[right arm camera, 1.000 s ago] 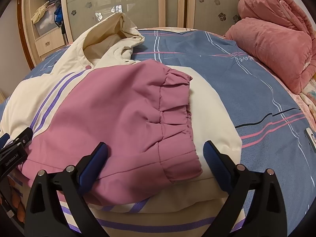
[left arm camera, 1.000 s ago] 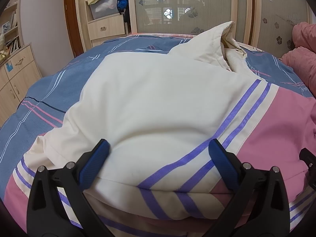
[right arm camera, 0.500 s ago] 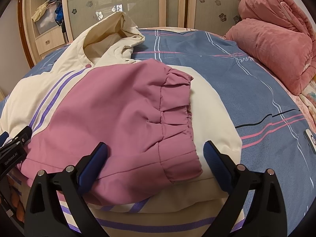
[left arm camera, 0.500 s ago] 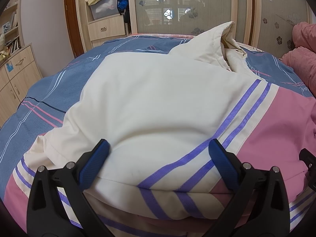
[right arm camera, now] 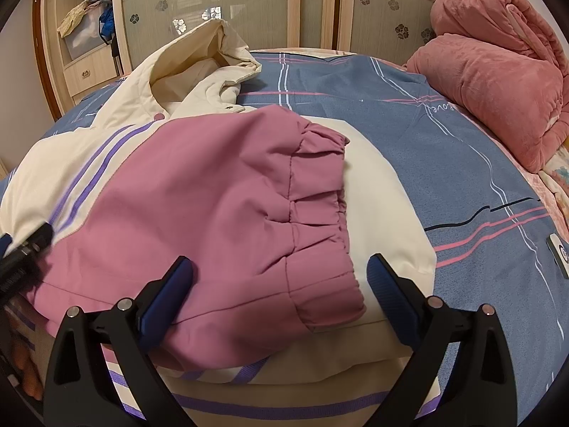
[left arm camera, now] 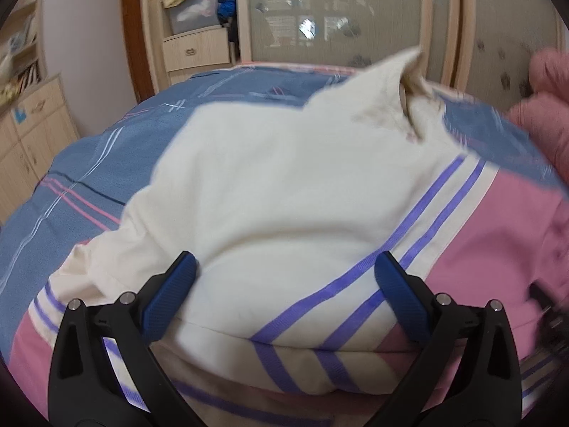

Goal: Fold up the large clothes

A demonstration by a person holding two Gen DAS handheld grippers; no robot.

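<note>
Jacket (left arm camera: 284,192), one, cream with two purple stripes and pink panels, lies folded on the blue plaid bed (left arm camera: 106,163) in the left wrist view; the left hand-held gripper (left arm camera: 284,284) gapes wide just over its near edge, gripping nothing. Right wrist view: one pink sleeve (right arm camera: 213,220) folded across the cream body, hood (right arm camera: 199,60) beyond, two pink blankets (right arm camera: 498,82) stacked far right. The right hand-held gripper (right arm camera: 281,284) spreads wide, empty, straddling the sleeve cuff.

Cream hooded jacket (right arm camera: 220,192), pink sleeve folded across, apparently padded, on bed
</note>
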